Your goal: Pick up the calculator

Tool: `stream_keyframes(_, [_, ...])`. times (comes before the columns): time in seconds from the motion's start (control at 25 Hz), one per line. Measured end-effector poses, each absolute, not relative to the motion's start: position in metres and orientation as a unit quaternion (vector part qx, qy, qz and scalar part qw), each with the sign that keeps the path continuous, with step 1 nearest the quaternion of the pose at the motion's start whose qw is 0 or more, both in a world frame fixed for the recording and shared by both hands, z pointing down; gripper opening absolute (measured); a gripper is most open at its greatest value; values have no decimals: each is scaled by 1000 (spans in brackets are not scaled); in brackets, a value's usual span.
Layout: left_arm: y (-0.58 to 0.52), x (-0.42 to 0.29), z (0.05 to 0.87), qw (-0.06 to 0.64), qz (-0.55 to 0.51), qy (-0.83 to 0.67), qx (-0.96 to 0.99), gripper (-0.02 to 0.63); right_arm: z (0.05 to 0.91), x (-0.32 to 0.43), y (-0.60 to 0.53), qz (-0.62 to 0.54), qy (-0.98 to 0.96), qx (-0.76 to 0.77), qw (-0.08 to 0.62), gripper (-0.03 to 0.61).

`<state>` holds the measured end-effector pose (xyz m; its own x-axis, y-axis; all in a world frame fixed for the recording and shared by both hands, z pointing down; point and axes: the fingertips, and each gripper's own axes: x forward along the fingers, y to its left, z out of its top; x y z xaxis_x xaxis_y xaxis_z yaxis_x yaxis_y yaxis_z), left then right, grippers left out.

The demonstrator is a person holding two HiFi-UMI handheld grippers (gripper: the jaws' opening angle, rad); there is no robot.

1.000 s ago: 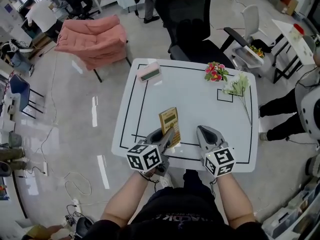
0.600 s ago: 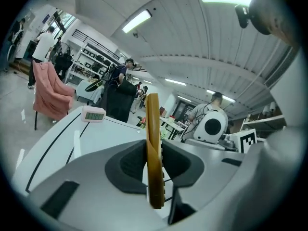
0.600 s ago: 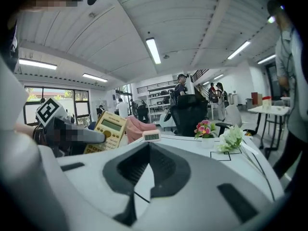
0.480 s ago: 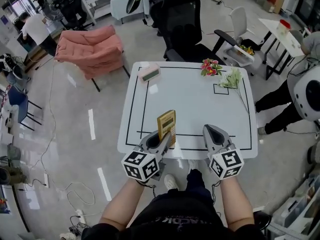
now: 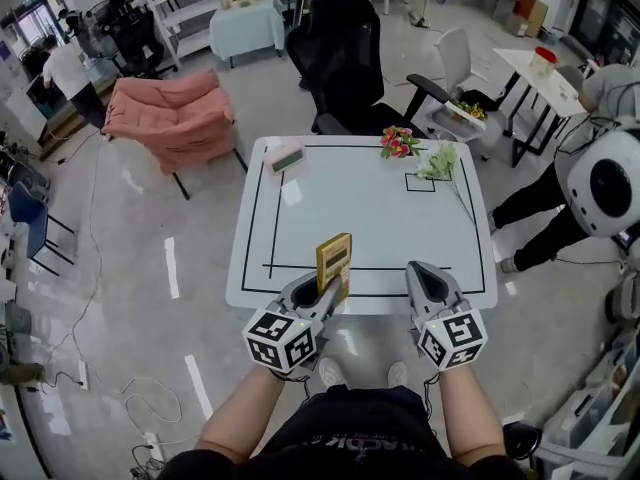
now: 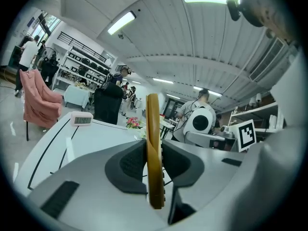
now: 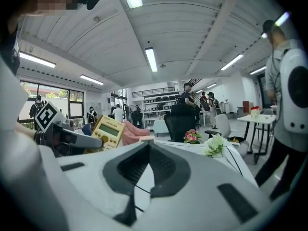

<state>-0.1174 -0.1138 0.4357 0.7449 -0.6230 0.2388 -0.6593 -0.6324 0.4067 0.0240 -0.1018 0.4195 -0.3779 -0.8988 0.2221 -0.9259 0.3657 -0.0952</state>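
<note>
Calculator [image 5: 334, 256] clamped edge-on in left gripper [image 5: 328, 286], now raised nearer table [image 5: 360, 208] edge, right gripper [image 5: 421, 272] closed, empty

Yellow calculator [image 5: 334, 258], white black-lined table [image 5: 370, 208]

Lighting is bright and even throughout, from ceiling strip lights [image 6: 121, 22]. The floor [image 5: 170, 263] is glossy and carries white glare streaks; the white bench [image 5: 370, 213] shows a faint patch of sheen. Shadows are soft and weak. Head view sharp, with lines bowed toward the edges. Both gripper views heavily fisheyed, corners black; the calculator [image 6: 153, 153] edge nearest the lens reads soft.
</note>
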Motion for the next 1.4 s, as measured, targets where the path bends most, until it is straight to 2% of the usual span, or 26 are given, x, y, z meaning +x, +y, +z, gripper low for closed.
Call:
stream_keyframes(0.64, [-17, -44, 435, 248, 31, -421, 872, 81, 410, 77, -26, 98, -874, 473, 54, 1])
stream_keyframes(1.4, [59, -20, 432, 235, 6, -503, 832, 82, 410, 93, 26, 83, -916, 389, 45, 2])
